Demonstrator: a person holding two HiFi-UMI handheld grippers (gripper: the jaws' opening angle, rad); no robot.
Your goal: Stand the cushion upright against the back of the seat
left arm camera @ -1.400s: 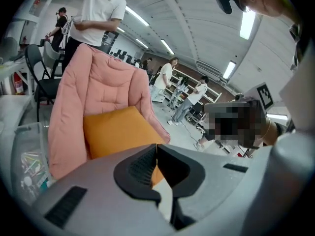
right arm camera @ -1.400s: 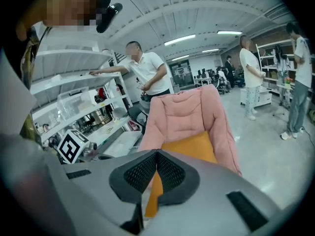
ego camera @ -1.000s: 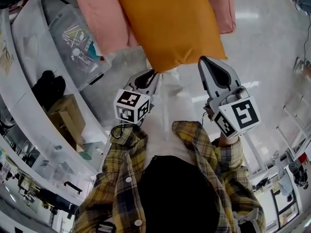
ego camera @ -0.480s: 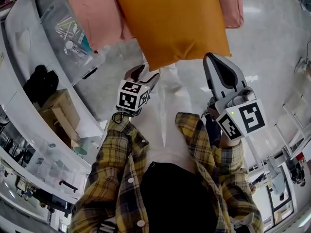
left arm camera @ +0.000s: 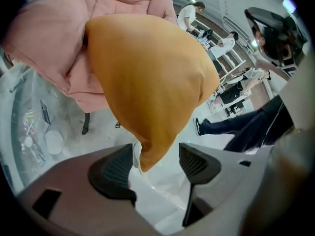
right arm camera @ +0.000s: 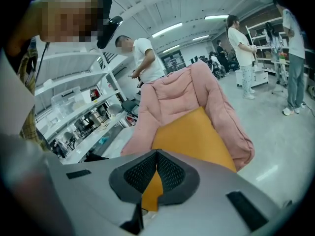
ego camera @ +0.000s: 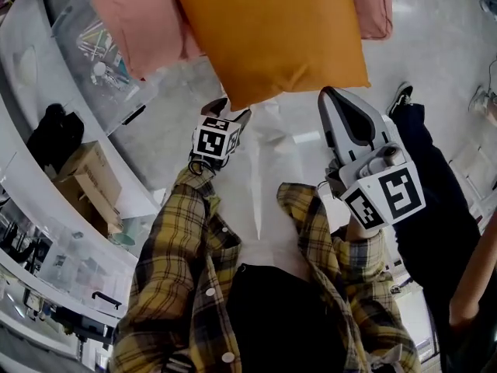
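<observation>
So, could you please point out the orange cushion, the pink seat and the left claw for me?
orange cushion [ego camera: 264,29], head view, middle of its face.
pink seat [right arm camera: 182,90], right gripper view, its padded back.
left claw [left arm camera: 156,164], left gripper view, midway between its opening jaws, cushion's corner hanging between them.

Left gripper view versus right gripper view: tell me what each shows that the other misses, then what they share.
Only the left gripper view: the left gripper, jaws opening, with the lower corner of the orange cushion hanging loose between them; a dark trouser leg beyond. Only the right gripper view: the right gripper shut on a fold of the cushion; white shelves. Both: the cushion leaning in the pink seat.
</observation>
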